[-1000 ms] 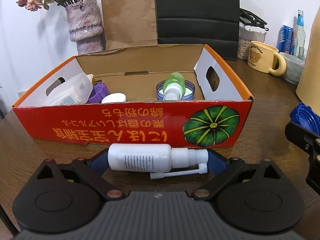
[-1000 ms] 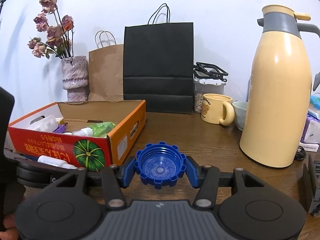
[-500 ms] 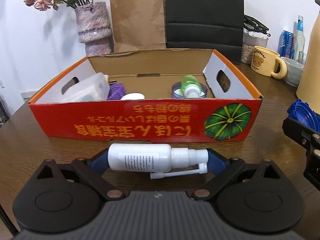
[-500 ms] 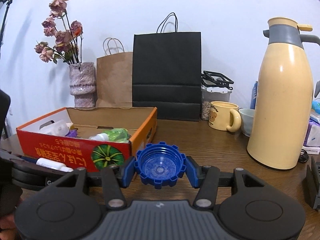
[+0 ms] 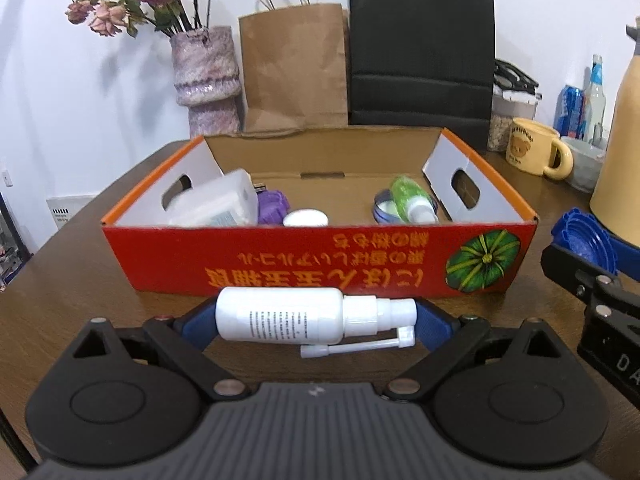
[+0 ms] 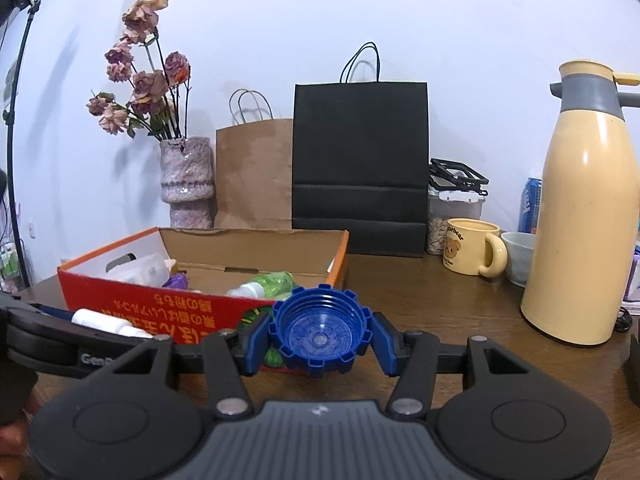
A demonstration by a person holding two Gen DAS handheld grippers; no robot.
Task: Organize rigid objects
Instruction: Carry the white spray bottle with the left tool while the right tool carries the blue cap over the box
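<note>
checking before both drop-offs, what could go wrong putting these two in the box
1. The white spray bottle is held end to end; its thin nozzle arm hangs below and may catch the red box wall.
2. The blue cap could land on the green bottle.

Each gripper is matte black: two round housings with raised discs flank a ribbed grey centre plate. Angled black link arms, pinned with silver screws, carry blue finger pads. The left gripper matches the right gripper. White lettering on the left one's side, partly hidden, perhaps reads "Gen".
</note>
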